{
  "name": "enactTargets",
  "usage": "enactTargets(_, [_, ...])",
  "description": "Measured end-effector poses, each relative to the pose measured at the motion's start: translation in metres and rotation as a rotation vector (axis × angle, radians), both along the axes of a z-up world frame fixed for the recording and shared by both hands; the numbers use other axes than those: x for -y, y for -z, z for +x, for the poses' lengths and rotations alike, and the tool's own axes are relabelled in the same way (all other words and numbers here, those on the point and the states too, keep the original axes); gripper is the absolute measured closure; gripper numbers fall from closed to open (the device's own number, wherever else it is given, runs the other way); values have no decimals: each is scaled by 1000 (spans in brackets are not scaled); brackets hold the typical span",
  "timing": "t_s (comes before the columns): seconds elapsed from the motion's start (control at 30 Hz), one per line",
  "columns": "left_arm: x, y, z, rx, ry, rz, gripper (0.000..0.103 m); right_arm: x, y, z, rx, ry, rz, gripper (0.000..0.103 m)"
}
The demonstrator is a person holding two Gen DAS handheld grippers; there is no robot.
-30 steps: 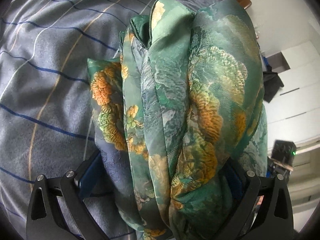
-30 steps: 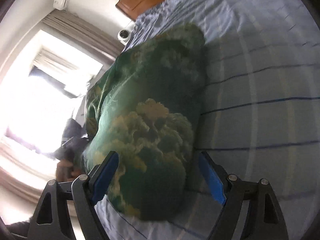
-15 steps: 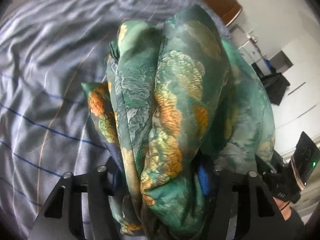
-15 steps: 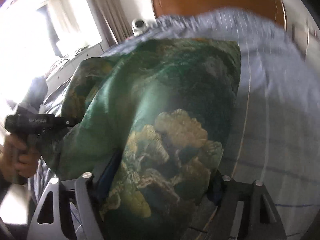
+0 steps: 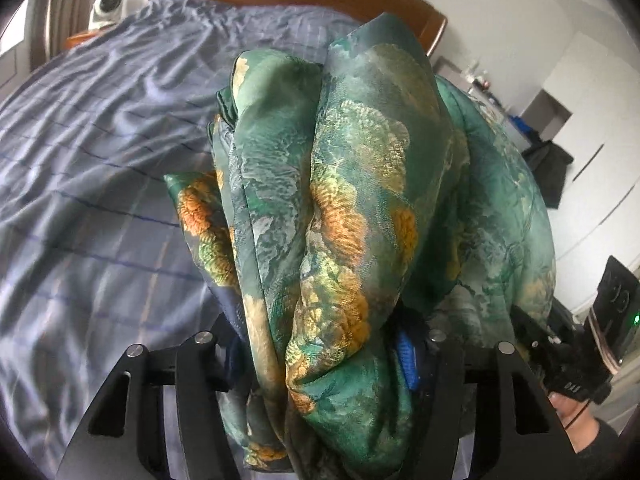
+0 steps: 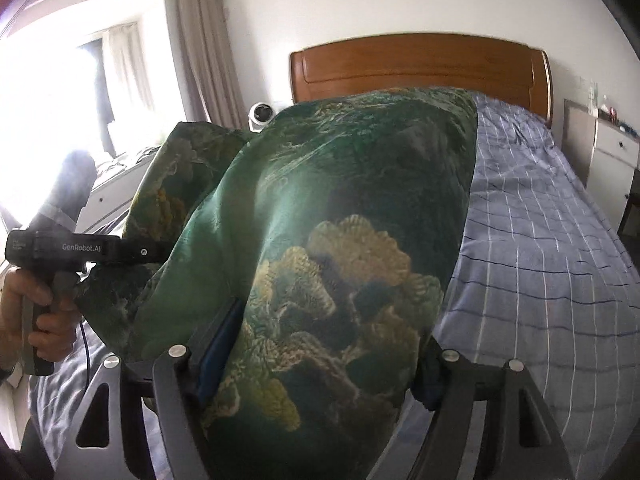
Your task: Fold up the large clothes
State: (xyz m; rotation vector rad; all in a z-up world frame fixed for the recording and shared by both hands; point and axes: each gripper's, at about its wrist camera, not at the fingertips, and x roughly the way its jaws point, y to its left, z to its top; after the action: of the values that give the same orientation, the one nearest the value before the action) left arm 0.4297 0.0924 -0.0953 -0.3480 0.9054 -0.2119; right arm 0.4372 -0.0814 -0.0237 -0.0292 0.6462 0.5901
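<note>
Left gripper (image 5: 320,364) clamped on bunched folds of green floral garment (image 5: 340,208). Right gripper (image 6: 316,364) clamped on same garment (image 6: 328,220), broad panel. Garment appeared lifted clear of bed (image 6: 552,264), multi-layered, near foot edge. Judged: folds partly made; laying down, smoothing remained. Headboard (image 6: 420,64) at far edge.
</note>
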Motion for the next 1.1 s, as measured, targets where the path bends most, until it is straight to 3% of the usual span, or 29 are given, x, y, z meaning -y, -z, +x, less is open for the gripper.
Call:
enactTargets(0.1, [2,48,25,-124,-31,29,23,21,40,37,-139,22,35,29])
enactTargets(0.17, [-10,58,17,-76,-90,-9,9,35,73,59,-245,50,41,28])
enactTargets(0.2, [-13,54,12,-61,-103,-21,9,47,89,64,-295,80,116,24])
enactTargets(0.27, [-15,36,-5,-6,-113,25,9,64,89,59,-314,114,230,13])
enactTargets(0.33, [-4,9,-28,87,-127,167,8,70,72,43,-252,146,219,11])
enactTargets(0.4, [9,-16,-56,160,-153,310,1,69,50,18,-151,175,126,11])
enactTargets(0.5, [27,-41,-98,229,-186,425,1,63,16,-30,11,204,-13,11])
enactTargets(0.53, [33,-49,-114,237,-191,439,1,68,9,-29,45,215,-39,11])
enactTargets(0.63, [36,-59,-135,257,-203,461,1,68,-23,-77,178,260,-102,11])
enactTargets(0.7, [49,-73,-144,283,-226,484,1,73,-37,-88,214,294,-111,8])
enactTargets(0.87, [75,-100,-170,347,-257,526,1,75,-53,-119,188,344,-199,7])
enactTargets(1.1, [92,-110,-209,350,-233,476,0,76,-64,-180,198,378,-214,6])
